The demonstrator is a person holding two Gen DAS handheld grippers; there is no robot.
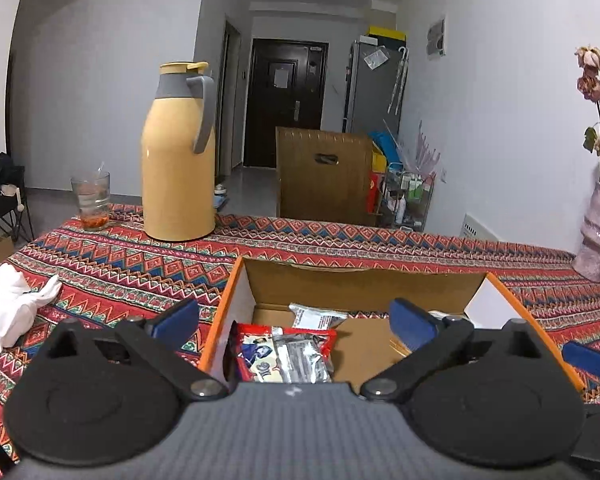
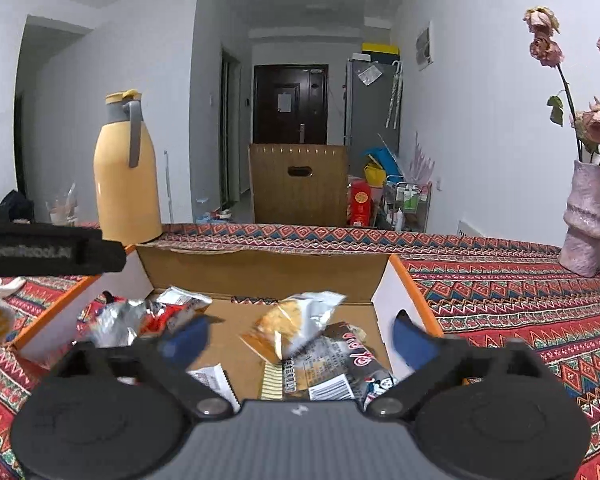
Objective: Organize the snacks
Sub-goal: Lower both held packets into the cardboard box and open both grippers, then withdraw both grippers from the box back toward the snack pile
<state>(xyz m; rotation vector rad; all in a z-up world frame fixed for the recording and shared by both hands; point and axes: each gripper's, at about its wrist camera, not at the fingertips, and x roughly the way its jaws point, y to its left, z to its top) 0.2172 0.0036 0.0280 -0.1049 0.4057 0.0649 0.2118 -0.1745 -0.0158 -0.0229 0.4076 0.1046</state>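
Clearly the step in hand is dropping snacks into the open cardboard box with orange edges (image 2: 396,264), which sits on the counter covered by a red patterned woven cloth (image 1: 140,264). Both tools hover over it. The left gripper (image 1: 296,320) has its blue-padded fingers (image 1: 178,318) spread wide with nothing between them; below it, inside the box, lie a red foil snack packet with cartoon print (image 1: 260,348) and a silver-white packet (image 1: 318,314) further back. The right gripper (image 2: 300,336) likewise has its fingers (image 2: 410,338) spread wide and pinches nothing. Just ahead of it a crinkled silver packet with orange-yellow snack print (image 2: 296,322) appears tilted and blurred above the box floor, so I judge it freshly let go and falling or just landing, though I cannot tell whether it already rests on the dark printed wrappers (image 2: 340,364) beneath it. More red and silver packets (image 2: 140,316) lie in the box's left part.

No loose snacks show on the cloth in either view; only a tall yellow thermos jug with grey handle (image 1: 178,160), a drinking glass (image 1: 91,200), a white crumpled cloth (image 1: 8,312) and a pink vase of dried roses (image 2: 588,224) stand outside the box. Next, both tools probably need to lift clear of the box walls and turn toward wherever remaining snacks lie, keeping fingers spread for a fresh pick.
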